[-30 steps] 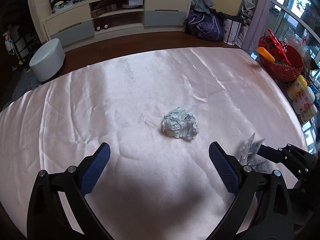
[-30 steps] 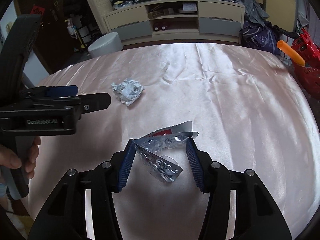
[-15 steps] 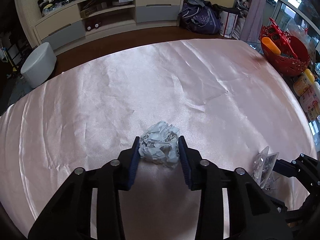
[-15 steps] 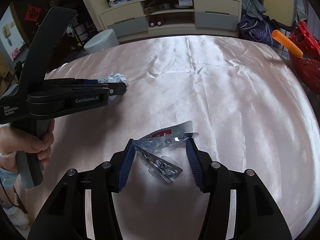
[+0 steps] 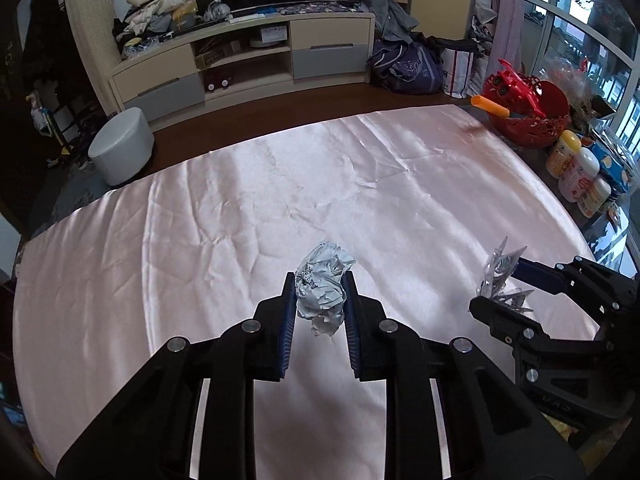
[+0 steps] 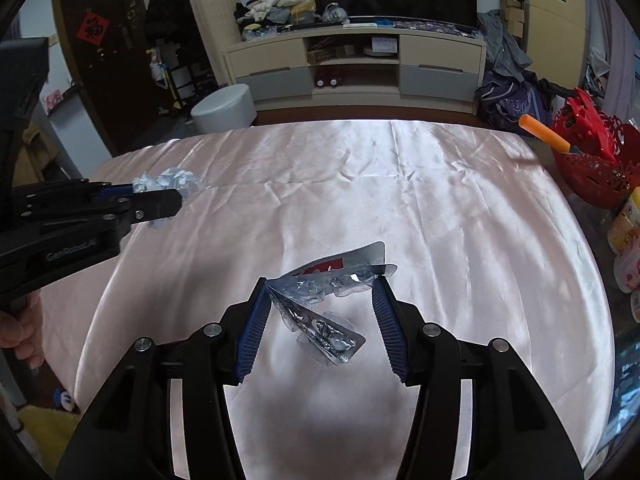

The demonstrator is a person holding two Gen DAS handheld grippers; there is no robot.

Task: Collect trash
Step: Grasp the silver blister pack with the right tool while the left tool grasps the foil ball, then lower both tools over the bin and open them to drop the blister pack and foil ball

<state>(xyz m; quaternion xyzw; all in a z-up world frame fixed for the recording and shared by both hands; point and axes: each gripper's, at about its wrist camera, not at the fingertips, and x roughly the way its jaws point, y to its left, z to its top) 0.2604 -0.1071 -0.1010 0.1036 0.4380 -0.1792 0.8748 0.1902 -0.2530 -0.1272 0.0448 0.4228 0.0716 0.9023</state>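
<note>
A crumpled pale grey paper ball (image 5: 325,270) sits between the blue pads of my left gripper (image 5: 319,279). The jaws are closing and the pads press on both its sides, holding it a little above the pink satin cloth (image 5: 280,184). From the right wrist view the same ball (image 6: 172,180) sticks out past the left gripper (image 6: 170,196) at the left. My right gripper (image 6: 320,280) is shut on a crushed clear plastic blister pack (image 6: 324,330) with a red-printed card, also raised off the cloth. In the left wrist view that pack (image 5: 498,276) and the right gripper (image 5: 505,285) show at the right.
A red basket (image 5: 528,120) with an orange toy and several bottles (image 5: 576,172) stand at the table's right edge. Beyond the far edge are a white round stool (image 5: 120,148) and a low TV cabinet (image 5: 248,60). A person's hand (image 6: 20,332) grips the left handle.
My left gripper moved in on the paper ball, closed around it and lifted it off the cloth. The right gripper rose with the blister pack still in its grip.
</note>
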